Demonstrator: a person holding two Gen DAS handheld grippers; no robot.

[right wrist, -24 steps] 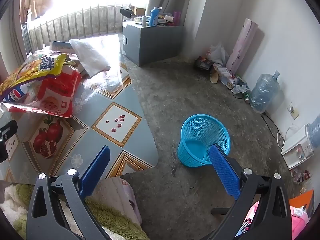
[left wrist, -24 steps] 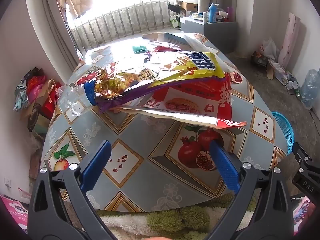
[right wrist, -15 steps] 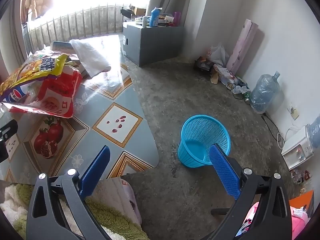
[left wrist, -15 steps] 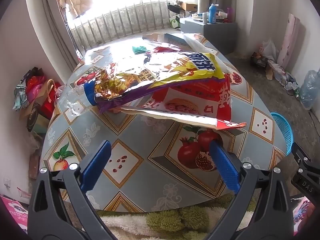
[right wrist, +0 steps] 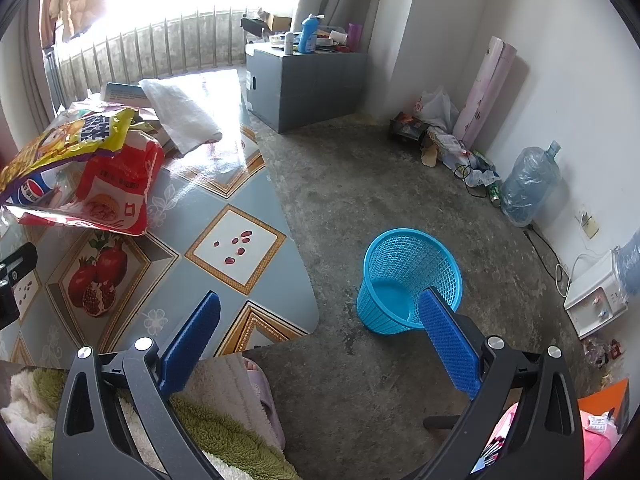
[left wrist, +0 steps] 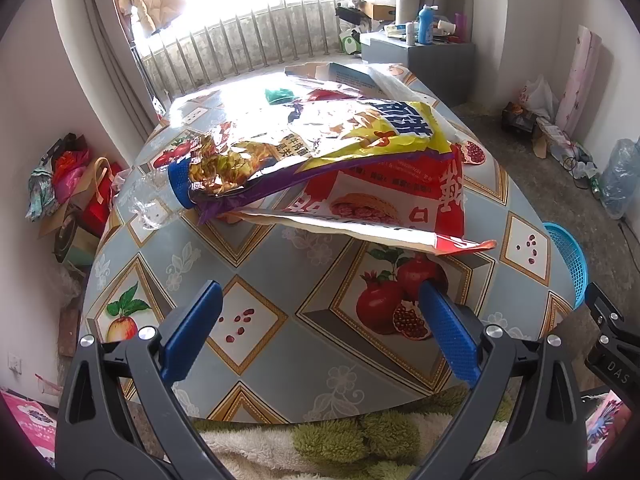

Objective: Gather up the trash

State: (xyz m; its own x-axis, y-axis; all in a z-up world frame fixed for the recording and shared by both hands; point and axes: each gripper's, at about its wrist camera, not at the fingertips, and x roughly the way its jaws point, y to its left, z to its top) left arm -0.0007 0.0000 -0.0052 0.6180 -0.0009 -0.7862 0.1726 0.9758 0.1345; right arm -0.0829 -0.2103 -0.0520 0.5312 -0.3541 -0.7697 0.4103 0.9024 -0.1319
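Note:
A pile of trash lies on the patterned table (left wrist: 280,272): a yellow and purple snack bag (left wrist: 344,140) on top of a red and white bag (left wrist: 400,204), with a crushed clear plastic bottle (left wrist: 160,196) at its left. The same bags show in the right wrist view, the yellow one (right wrist: 68,140) over the red one (right wrist: 116,188). My left gripper (left wrist: 320,320) is open and empty above the table's near edge, short of the pile. My right gripper (right wrist: 320,332) is open and empty off the table's right side, above the floor near a blue mesh wastebasket (right wrist: 404,280).
A white cloth (right wrist: 180,116) and a flat box (left wrist: 352,76) lie at the table's far end. A grey cabinet (right wrist: 304,84) stands behind. A water jug (right wrist: 528,184) and clutter line the right wall. A fluffy green and white fabric (left wrist: 344,436) lies under my grippers.
Both views have shifted very slightly; nothing on the table has moved and both grippers stay open.

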